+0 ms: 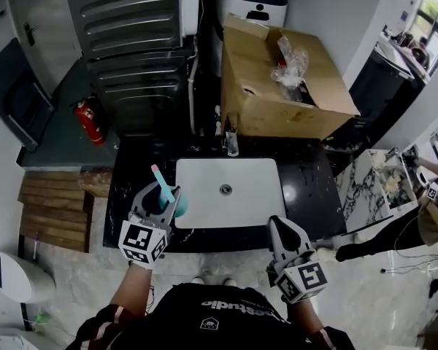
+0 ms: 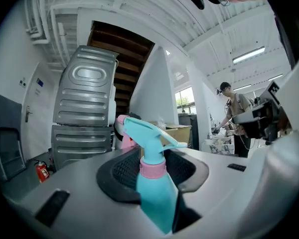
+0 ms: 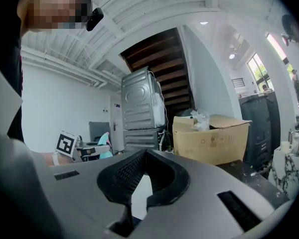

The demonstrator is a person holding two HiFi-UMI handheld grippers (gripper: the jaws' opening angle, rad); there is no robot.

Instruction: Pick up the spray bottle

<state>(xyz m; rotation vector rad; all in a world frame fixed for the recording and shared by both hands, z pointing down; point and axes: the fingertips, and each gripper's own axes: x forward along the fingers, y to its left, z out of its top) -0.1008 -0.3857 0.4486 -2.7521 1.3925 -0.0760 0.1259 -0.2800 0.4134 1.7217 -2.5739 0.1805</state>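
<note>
The spray bottle [image 1: 165,190] is teal with a pink collar and a teal trigger head. My left gripper [image 1: 159,199] is shut on its body, holding it upright in the air over the left edge of the white sink [image 1: 248,203]. In the left gripper view the spray bottle [image 2: 154,193] stands between the black pads, neck and trigger above my left gripper [image 2: 153,164]. My right gripper [image 1: 277,228] hangs over the counter's front edge, shut and empty. Seen in the right gripper view, my right gripper [image 3: 145,156] has its tips together, and the teal bottle [image 3: 105,142] shows small at the left.
The sink is set in a black counter [image 1: 314,188]. An open cardboard box [image 1: 277,86] sits behind it, with small bottles [image 1: 231,141] by the back rim. A grey ribbed machine [image 1: 124,20] and a red fire extinguisher [image 1: 90,120] stand at the far left. A person [image 1: 434,195] is at the right edge.
</note>
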